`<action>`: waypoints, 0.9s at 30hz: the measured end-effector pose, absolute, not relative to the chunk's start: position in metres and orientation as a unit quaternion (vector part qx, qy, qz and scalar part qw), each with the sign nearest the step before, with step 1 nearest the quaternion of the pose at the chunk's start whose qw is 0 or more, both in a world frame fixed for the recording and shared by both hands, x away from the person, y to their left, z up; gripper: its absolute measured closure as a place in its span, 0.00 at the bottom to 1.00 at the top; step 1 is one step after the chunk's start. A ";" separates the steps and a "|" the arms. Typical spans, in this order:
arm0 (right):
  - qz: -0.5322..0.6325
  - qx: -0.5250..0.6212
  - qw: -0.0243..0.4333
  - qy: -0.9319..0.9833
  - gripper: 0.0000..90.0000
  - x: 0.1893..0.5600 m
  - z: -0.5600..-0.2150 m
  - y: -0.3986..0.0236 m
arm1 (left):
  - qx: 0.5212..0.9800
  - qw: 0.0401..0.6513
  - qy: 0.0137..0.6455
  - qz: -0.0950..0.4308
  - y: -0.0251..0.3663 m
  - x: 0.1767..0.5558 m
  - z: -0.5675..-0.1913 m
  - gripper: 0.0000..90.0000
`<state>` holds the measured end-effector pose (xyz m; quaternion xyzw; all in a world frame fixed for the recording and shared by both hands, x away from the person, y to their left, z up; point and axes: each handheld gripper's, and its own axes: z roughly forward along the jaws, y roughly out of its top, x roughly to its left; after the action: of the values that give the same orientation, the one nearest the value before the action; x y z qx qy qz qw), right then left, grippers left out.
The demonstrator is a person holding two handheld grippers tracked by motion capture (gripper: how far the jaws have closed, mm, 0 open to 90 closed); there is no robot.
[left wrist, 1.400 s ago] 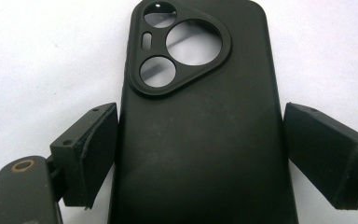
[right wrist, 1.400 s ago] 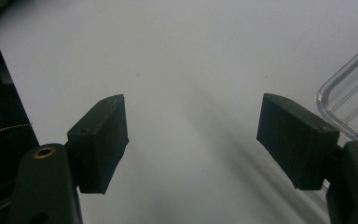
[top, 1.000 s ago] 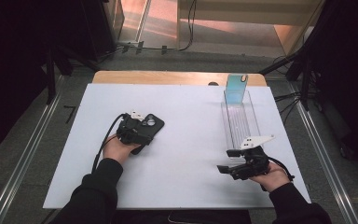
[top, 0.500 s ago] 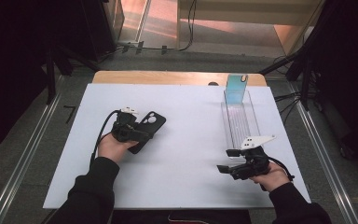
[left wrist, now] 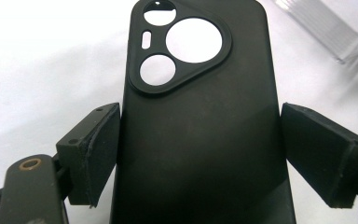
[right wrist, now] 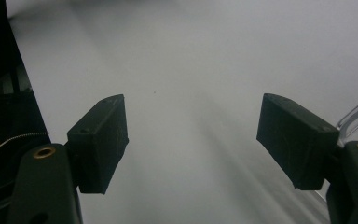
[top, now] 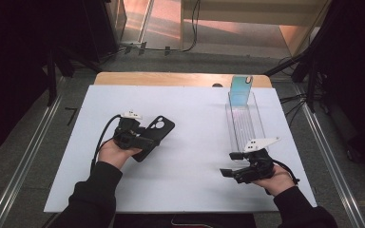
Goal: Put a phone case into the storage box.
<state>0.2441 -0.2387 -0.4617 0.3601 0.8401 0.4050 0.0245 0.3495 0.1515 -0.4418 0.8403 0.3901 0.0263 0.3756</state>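
- Left gripper (top: 148, 138), held in the person's left hand (top: 116, 153), grips a black phone case (top: 156, 134) over the left half of the white table top (top: 190, 118); seen from the high view, the case juts out from the jaws toward the upper right, camera-cutout end farthest from the hand
- from the left gripper view, the phone case (left wrist: 198, 121) lies between the two black pads (left wrist: 98, 151); the left pad presses on its long edge, the right pad sits right at the opposite edge; so the jaws are clamped across the case's width
- the case shows its back: a rounded triangular raised ring with three round openings and one small slot, through which the white surface shows
- right gripper (top: 228, 165), in the person's right hand (top: 278, 178), sits low near the front right of the table; its jaws stand apart with nothing between them, just bare white surface in the right gripper view (right wrist: 191, 135)
- a clear plastic rack (top: 243, 124) lies just beyond the right gripper, running away from the person; a bluish translucent case (top: 240, 90) stands upright at its far end
- the two grippers are well apart
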 end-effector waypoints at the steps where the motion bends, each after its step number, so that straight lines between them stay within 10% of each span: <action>1: 0.408 0.360 0.024 0.839 0.26 0.244 -0.461 -0.239 | 0.840 0.377 0.390 0.023 0.151 0.348 -0.442 0.17; 27: 0.407 0.414 -0.014 0.815 0.25 0.252 -0.445 -0.216 | 0.822 0.412 0.392 0.015 0.115 0.307 -0.449 0.17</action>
<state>0.2519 -0.2156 -0.4450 0.4136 0.8145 0.4066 -0.0137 0.3068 0.1148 -0.4490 0.8223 0.3925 0.0152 0.4117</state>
